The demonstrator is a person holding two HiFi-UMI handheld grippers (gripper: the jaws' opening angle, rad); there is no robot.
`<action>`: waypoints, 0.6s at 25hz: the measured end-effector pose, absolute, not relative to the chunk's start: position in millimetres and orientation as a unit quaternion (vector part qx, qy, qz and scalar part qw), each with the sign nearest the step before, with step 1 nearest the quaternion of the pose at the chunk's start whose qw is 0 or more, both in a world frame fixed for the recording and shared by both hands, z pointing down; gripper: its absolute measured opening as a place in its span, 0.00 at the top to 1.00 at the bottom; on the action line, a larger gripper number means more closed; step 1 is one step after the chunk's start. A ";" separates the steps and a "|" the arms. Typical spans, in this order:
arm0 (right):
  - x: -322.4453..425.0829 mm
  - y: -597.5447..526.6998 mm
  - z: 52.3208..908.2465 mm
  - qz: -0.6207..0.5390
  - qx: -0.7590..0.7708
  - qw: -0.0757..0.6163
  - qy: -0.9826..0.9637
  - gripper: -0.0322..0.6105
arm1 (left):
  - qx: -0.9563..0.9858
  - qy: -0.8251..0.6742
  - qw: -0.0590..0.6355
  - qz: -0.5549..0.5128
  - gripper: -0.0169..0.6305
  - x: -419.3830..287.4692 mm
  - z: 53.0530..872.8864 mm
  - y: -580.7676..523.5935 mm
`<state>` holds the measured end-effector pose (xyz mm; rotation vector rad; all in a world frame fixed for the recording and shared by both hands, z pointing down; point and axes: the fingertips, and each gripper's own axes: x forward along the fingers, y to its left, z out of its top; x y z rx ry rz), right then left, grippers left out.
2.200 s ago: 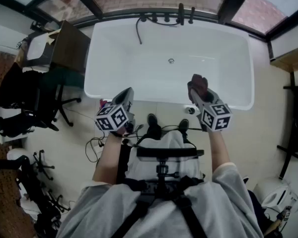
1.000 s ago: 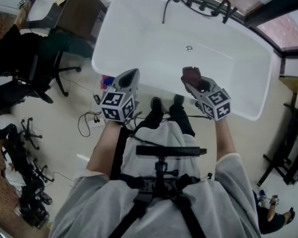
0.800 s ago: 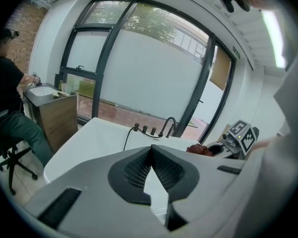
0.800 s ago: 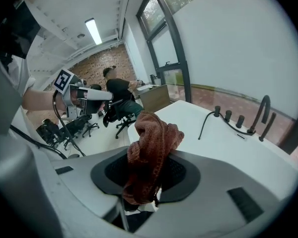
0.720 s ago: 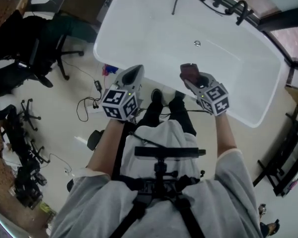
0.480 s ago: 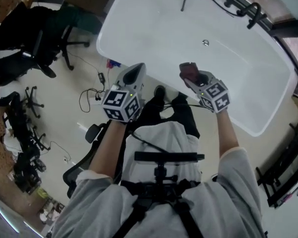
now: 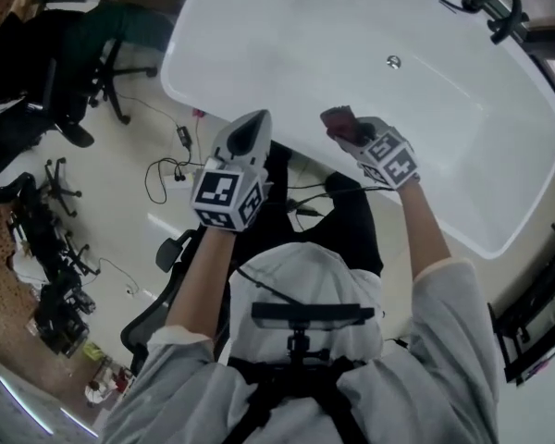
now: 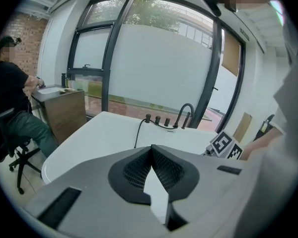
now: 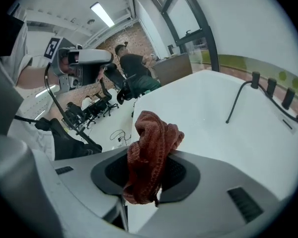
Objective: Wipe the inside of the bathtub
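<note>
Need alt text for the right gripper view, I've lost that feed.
The right gripper clamps a bunched dark red cloth between its jaws, with the white bathtub just ahead. Black taps line the tub's far edge.

Bathtub (image 7: 287, 44) far rim cut off at top, cloth (image 9: 154, 133) partly hidden inside right hand-held gripper (image 9: 148, 155)

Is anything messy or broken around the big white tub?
Nothing looks broken or spilled. The bathtub looks clean and empty. The only untidy bit is a tangle of cables on the floor beside it. The red cloth is just scrunched up in the right gripper.
</note>
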<state>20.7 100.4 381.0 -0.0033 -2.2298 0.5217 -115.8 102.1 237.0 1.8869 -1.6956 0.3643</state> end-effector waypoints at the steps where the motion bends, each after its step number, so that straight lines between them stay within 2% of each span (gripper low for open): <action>1: 19.1 101.9 397.3 0.210 0.001 0.421 -0.882 0.73 | 0.708 -0.630 0.286 0.139 0.96 -117.9 248.5 99.0; 7: 27.0 116.1 495.2 0.219 -0.034 0.476 -0.851 0.73 | 0.718 -0.611 0.295 0.155 0.96 -120.5 308.2 86.2; 15: 8.4 136.9 530.7 0.238 -0.142 0.480 -0.832 0.74 | 0.724 -0.590 0.311 0.175 0.96 -125.4 342.4 81.8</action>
